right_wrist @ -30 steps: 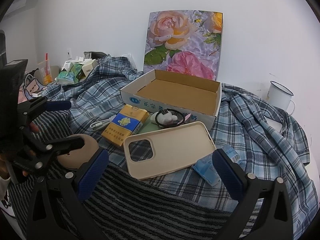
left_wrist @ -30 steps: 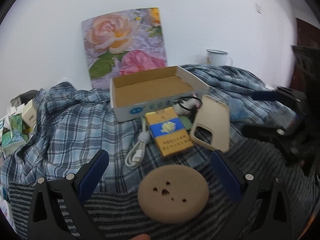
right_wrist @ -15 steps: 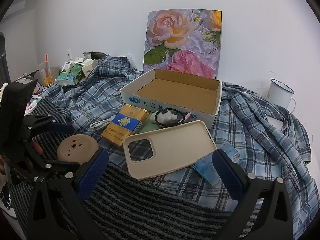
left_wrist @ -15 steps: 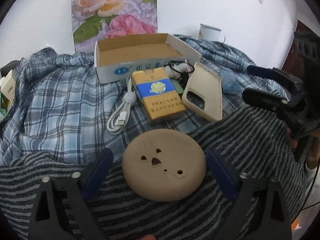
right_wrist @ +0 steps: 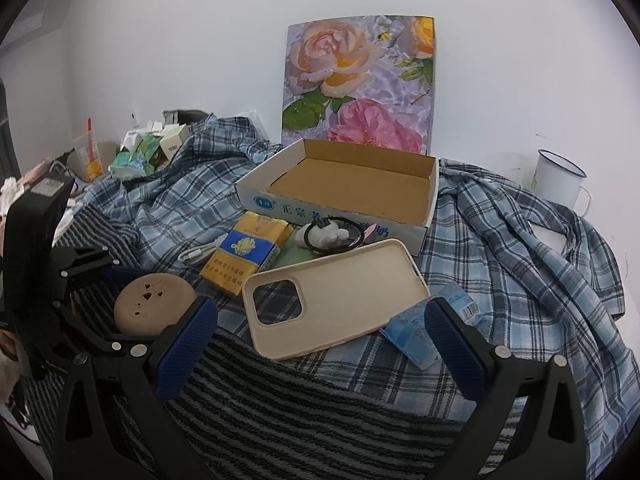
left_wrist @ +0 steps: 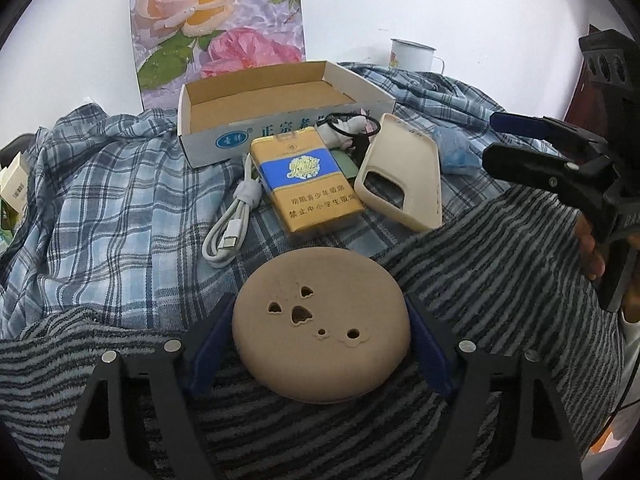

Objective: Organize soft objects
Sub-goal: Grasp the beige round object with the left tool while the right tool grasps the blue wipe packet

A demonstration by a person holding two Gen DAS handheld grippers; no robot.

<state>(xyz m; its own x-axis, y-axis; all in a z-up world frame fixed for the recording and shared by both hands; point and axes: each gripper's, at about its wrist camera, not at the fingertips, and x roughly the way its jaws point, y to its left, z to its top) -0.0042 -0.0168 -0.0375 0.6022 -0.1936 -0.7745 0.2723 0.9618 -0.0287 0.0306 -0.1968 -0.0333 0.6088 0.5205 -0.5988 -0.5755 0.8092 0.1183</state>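
Soft tan round sponge puff with small heart-shaped holes (left_wrist: 322, 330) lies low and centre in my left wrist view, flat on the grey-and-black striped knit cloth (left_wrist: 500, 264). My left fingers (left_wrist: 318, 346) straddle it, one blue pad at each side of its rim, and they are closing. The pads look right at its edges, but I cannot tell that they press it yet, so I count it as not held. I came in low and from the near side so the pads meet the puff across its widest part, where a squashy thing gives least trouble.

My right fingers (right_wrist: 322, 342) hang wide apart with nothing between them, over the beige soft phone case (right_wrist: 332, 300), which lies hollow side up in the middle of the right wrist view on the blue plaid shirt (right_wrist: 520, 240). I judge they wait there so the case can go next.

Behind, in the upper middle of both views, the shallow open cardboard box (left_wrist: 280, 100) stands empty against the rose-printed board (left_wrist: 218, 20), a likely home for the soft things. The yellow-and-blue cigarette pack (left_wrist: 306, 182) and white coiled cable (left_wrist: 234, 220) lie between puff and box, so I must lift clear over them.
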